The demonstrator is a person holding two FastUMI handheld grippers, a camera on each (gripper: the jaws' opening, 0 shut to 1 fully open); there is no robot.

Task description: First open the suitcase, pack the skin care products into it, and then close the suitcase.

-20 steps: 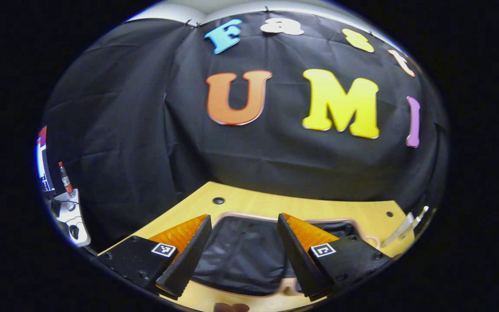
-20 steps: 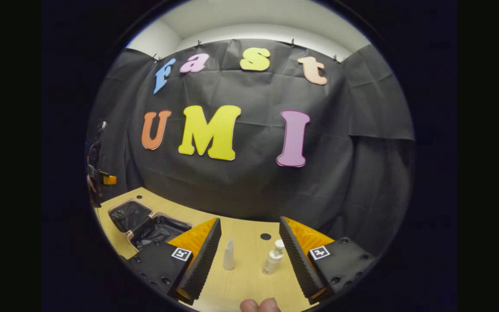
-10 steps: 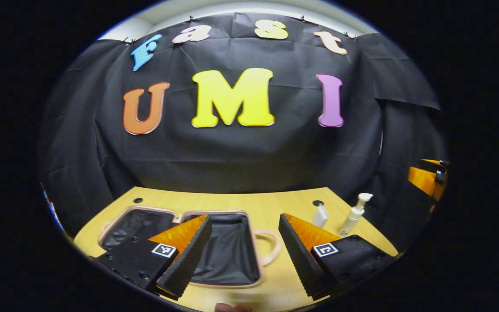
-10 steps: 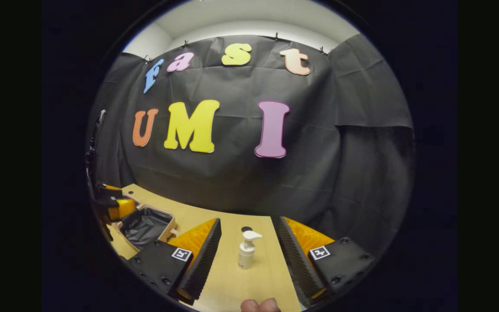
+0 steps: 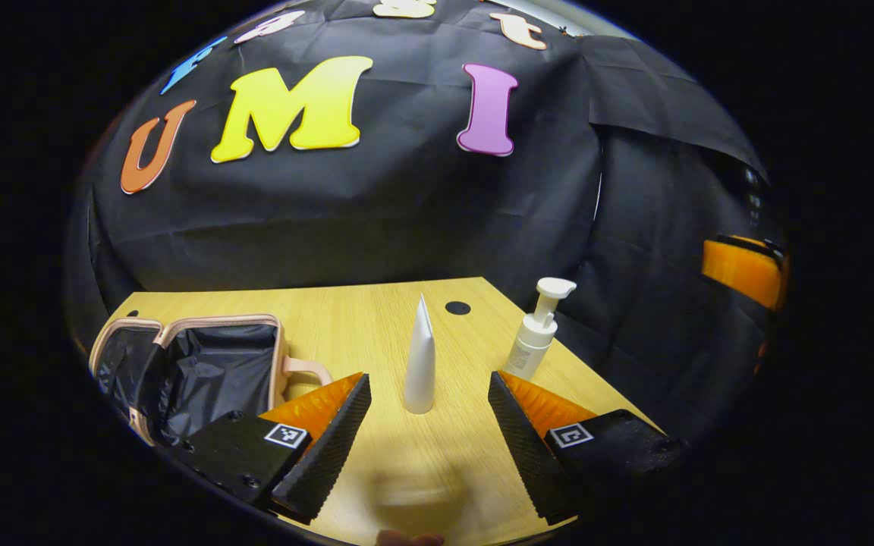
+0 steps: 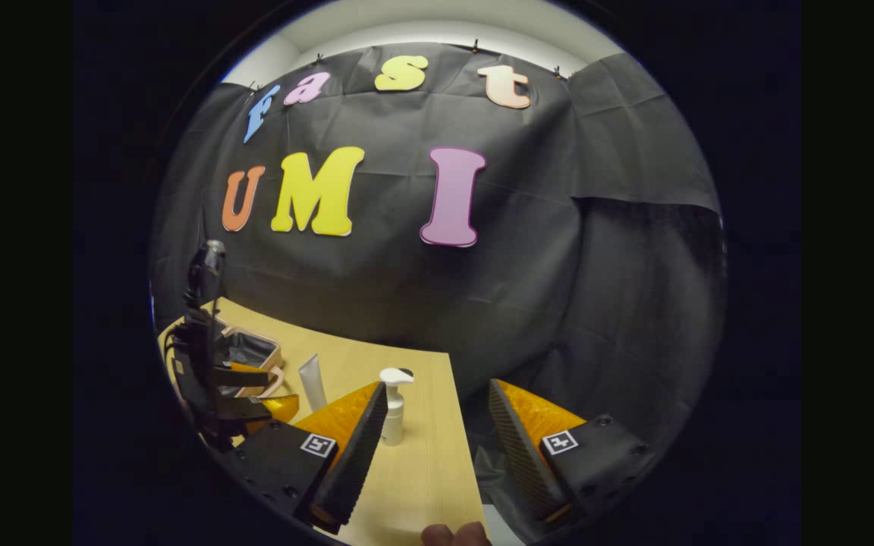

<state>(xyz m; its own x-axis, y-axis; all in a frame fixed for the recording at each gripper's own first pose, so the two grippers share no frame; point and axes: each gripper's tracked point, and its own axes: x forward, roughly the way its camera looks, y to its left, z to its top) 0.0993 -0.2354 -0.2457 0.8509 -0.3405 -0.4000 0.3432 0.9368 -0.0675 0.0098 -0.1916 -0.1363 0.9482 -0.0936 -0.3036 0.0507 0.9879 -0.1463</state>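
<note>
On the wooden table [image 5: 376, 318] the suitcase [image 5: 202, 368] lies open at my left, so I centre my spread, empty left gripper [image 5: 428, 436] on the upright white tube [image 5: 420, 360], closing low for a steady hold.

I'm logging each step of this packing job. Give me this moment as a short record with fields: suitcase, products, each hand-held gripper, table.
suitcase: open, dark lining showing, lying at the table's left side in the left gripper view; nothing visible inside
tube: white, standing upright on the table, ahead of the left hand-held gripper
pump bottle: white, upright, to the right of the tube, near the table's edge
left hand-held gripper: open, holding nothing
right hand-held gripper: open, holding nothing
table: light wood
</note>
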